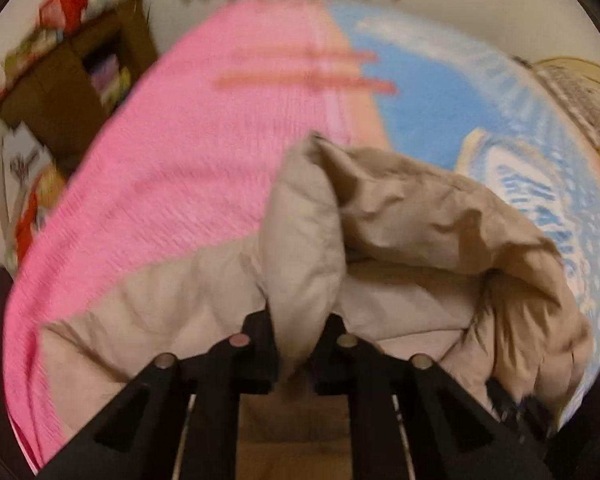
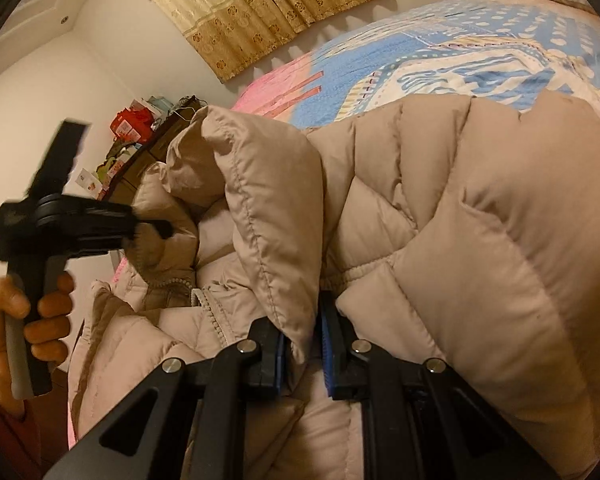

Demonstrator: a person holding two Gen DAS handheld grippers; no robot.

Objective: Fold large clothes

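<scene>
The beige puffer jacket (image 2: 440, 220) fills the centre and right of frame, lifted over the bed (image 2: 420, 52). Both grippers, left gripper (image 1: 298, 344) and right gripper (image 2: 304, 340), have jaws clenched on quilted folds. Judged bulky, light, slippery; grip at stitched seams.

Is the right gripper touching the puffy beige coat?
Touching. The right wrist view shows the right gripper pinching a fold of the beige coat between its fingers.
</scene>
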